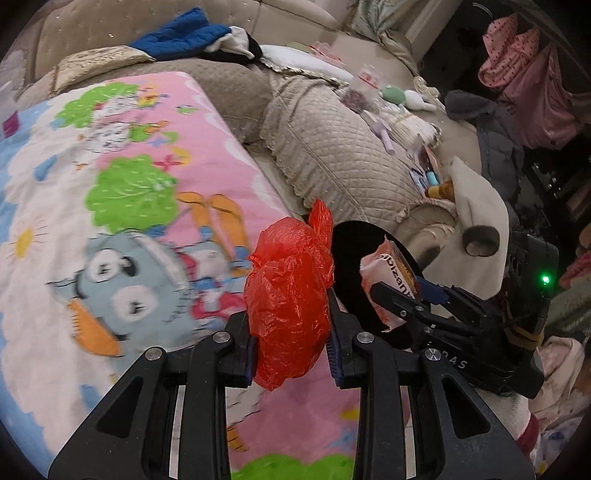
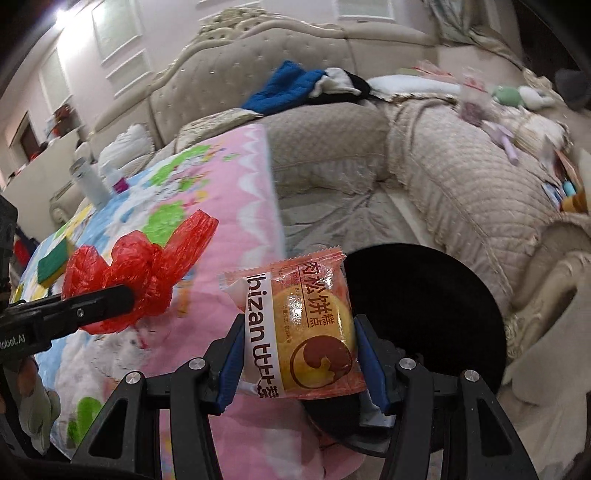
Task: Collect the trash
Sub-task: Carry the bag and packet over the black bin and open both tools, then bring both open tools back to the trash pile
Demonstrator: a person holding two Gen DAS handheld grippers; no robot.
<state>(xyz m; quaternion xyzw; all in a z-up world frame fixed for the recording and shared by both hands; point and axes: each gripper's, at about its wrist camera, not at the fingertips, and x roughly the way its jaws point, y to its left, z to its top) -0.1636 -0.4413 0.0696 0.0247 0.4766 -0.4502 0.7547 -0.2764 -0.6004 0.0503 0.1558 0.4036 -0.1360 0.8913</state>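
Beige quilted sofa cushions [image 1: 332, 147] fill the background, strewn with a blue garment [image 1: 181, 35] and small odds and ends, and a pink cartoon-print blanket [image 1: 110, 177] spreads below my hands. My left hand-held gripper [image 1: 291, 332] is clamped on a crumpled red plastic bag [image 1: 288, 295], its blue pads pressing the bag from both sides. My right hand-held gripper [image 2: 299, 365] is clamped on an orange snack packet [image 2: 303, 325] with a yellow pastry printed on it, held upright between the pads. Just past the packet sits a round black bin [image 2: 424, 314], its dark opening between the blanket's edge and the sofa. From the right wrist view, the red bag hangs over the blanket to the left of the packet, clear of the bin. A green and yellow sponge [image 2: 53, 266] lies on the blanket beyond it.
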